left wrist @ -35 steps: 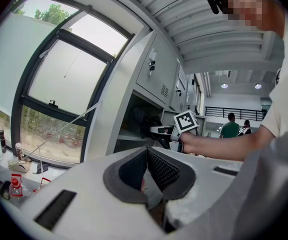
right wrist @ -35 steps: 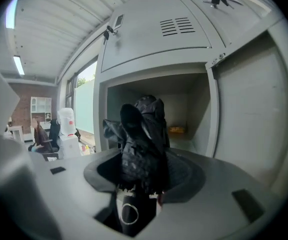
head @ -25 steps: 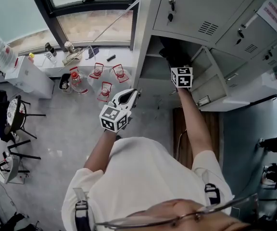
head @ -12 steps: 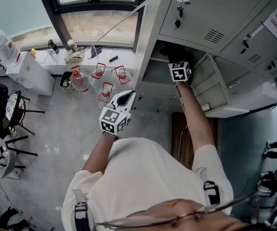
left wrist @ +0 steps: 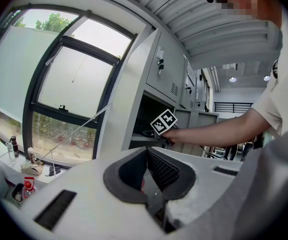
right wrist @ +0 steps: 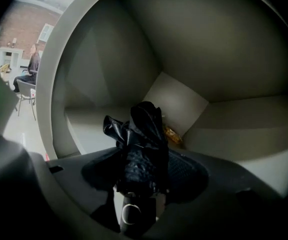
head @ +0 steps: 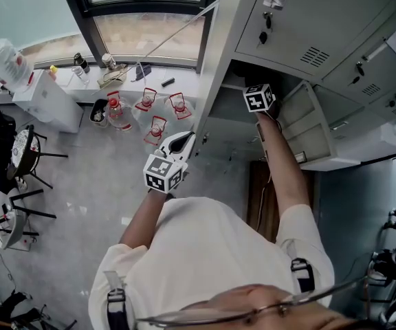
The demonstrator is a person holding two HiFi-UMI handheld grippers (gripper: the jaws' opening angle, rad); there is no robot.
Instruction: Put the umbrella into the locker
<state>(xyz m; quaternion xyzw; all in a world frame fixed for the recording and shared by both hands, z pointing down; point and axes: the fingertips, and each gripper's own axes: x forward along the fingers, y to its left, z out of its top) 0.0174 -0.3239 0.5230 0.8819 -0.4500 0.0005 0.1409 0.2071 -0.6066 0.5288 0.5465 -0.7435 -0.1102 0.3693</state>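
**Q:** What lies nearest?
**A:** The left claw (head: 188, 137), held outside the locker (head: 218, 60) and to its left. Its jaws are together on nothing, and it takes no part.

**Q:** And farther in?
**A:** The right claw (right wrist: 143, 156), reached into the open compartment. Its jaws have just been opening. The umbrella (right wrist: 144, 134), folded and black, lies between them. Its handle end is nearest and its crumpled fabric points toward the far corner. The pads appear to stand off the fabric rather than press it, so the grip reads as let go.

**Q:** Where is the umbrella, then?
**A:** Inside the compartment, above its floor (right wrist: 234, 119). The claw hides its underside, so it cannot be told whether it rests there yet. A small yellowish thing (right wrist: 173, 133) sits in the far corner, too small to identify.

**Q:** Which step is this?
**A:** Judged as the release, late in the task, with the placing done or nearly so.

**Q:** What does the next move call for?
**A:** Probably a straight withdrawal toward the near side with the jaws wide. That would keep the pads from snagging loose fabric and dragging it out. The door (head: 315, 126) stands open.
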